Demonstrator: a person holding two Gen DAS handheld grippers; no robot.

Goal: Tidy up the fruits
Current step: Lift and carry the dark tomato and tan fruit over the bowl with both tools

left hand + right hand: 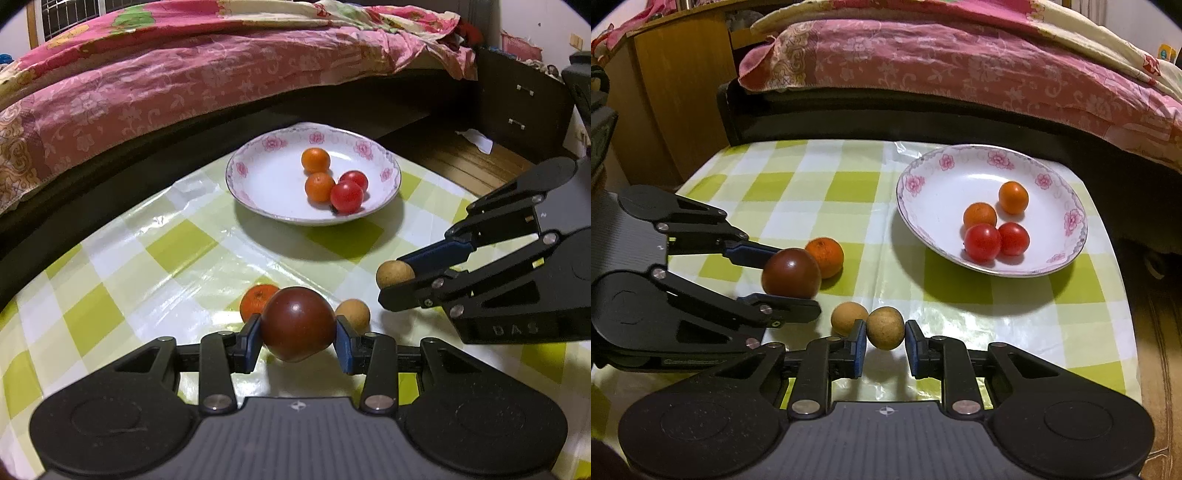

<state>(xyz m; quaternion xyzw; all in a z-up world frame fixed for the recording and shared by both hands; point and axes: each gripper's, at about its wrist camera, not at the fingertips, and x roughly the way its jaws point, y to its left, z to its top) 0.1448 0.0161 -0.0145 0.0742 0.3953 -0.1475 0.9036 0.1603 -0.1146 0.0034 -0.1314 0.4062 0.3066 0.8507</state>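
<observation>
Two fruits being gripped for transfer: left gripper (298,341) fingers clamping dark tomato (298,324), right gripper (885,343) fingers pinching brown fruit (885,328), heading plate (258,206)-ward.

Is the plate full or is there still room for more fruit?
Room left. The plate holds only two small oranges and two red tomatoes, clustered together; the rest of its white surface is bare.

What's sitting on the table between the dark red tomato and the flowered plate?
Only bare checkered tablecloth lies between the dark tomato and the plate. The orange sits beside the tomato, off that line. The right wrist view shows this best.
</observation>
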